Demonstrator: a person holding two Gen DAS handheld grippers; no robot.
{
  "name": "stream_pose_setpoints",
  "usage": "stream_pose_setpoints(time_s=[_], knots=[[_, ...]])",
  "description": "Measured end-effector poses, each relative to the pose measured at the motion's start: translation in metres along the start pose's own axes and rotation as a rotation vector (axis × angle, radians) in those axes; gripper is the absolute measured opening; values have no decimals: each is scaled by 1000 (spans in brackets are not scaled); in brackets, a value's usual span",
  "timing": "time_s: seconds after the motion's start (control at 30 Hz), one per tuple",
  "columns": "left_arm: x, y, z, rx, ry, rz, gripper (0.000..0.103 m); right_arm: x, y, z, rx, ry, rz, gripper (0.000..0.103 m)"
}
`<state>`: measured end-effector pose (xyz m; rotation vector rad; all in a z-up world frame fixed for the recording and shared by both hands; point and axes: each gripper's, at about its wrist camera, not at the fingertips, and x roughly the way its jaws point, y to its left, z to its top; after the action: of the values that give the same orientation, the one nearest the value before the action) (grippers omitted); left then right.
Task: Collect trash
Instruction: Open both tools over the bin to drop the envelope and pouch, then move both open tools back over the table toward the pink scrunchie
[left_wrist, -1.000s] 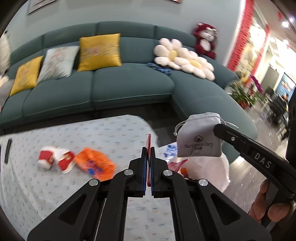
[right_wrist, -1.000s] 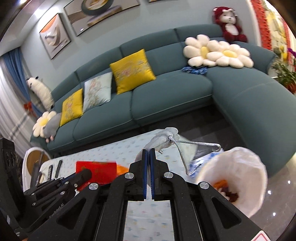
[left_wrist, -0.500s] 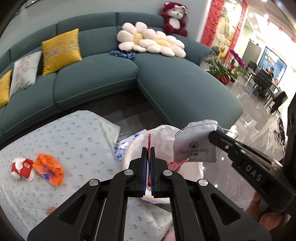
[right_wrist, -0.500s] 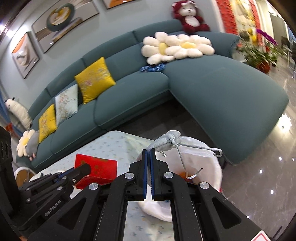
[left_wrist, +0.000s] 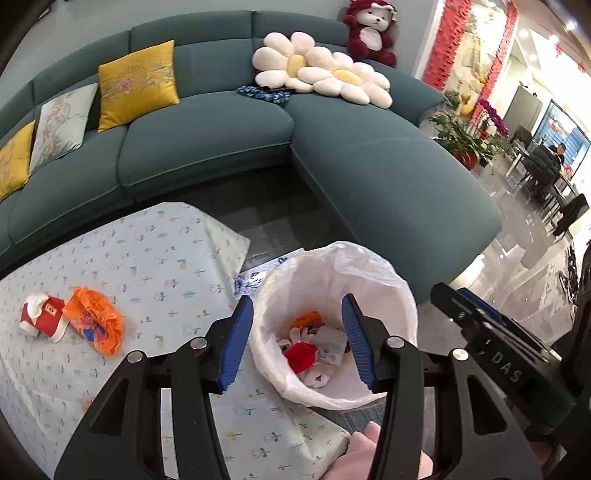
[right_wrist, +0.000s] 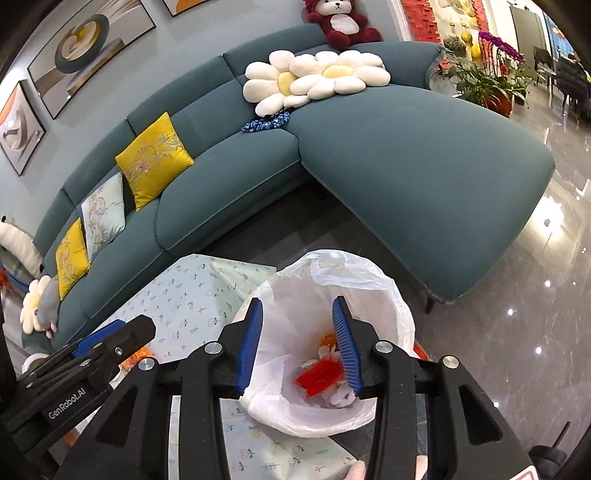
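Both grippers hang over a bin lined with a white bag (left_wrist: 373, 269) (right_wrist: 369, 273) at the table's right edge. My left gripper (left_wrist: 297, 339) has its jaws opening, with nothing between the blue pads. My right gripper (right_wrist: 297, 347) is opening too and holds nothing. Down in the bin lie a red packet (left_wrist: 301, 356) (right_wrist: 319, 376), a grey pouch (left_wrist: 330, 345) and orange scraps (left_wrist: 308, 318). On the table to the left remain an orange wrapper (left_wrist: 94, 325) and a red and white item (left_wrist: 42, 317). The right gripper's body (left_wrist: 491, 339) shows in the left wrist view.
A flower-print cloth covers the table (left_wrist: 155, 266). A teal sectional sofa (left_wrist: 388, 177) with cushions curves behind and to the right of the bin. Glossy floor (right_wrist: 535, 295) lies to the right. A hand (left_wrist: 364, 454) shows at the bottom edge.
Both grippers went from shut to open. The red packet left the left jaws and the grey pouch left the right jaws; both now lie in the bin. Both hands came lower over it.
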<state>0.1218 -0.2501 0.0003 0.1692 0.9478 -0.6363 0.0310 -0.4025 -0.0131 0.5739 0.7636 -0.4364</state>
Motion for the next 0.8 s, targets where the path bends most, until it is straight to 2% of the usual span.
stream_pose_setpoints(time_s=[0.27, 0.33, 0.47, 0.63, 0.73, 0.8], knots=[[-10, 34, -14, -70, 5, 25, 56, -2, 35, -13, -70, 9, 28, 44], [-14, 47, -18, -96, 7, 37, 63, -2, 48, -19, -90, 15, 37, 47], [-20, 75, -30, -152, 8, 56, 65, 0, 73, -32, -137, 35, 51, 48], [-25, 116, -52, -216, 24, 92, 67, 9, 105, -52, -185, 73, 71, 47], [-26, 143, -69, -259, 36, 133, 73, 15, 121, -63, -207, 95, 80, 47], [-25, 162, -82, -299, 54, 147, 74, 20, 132, -73, -224, 115, 86, 47]])
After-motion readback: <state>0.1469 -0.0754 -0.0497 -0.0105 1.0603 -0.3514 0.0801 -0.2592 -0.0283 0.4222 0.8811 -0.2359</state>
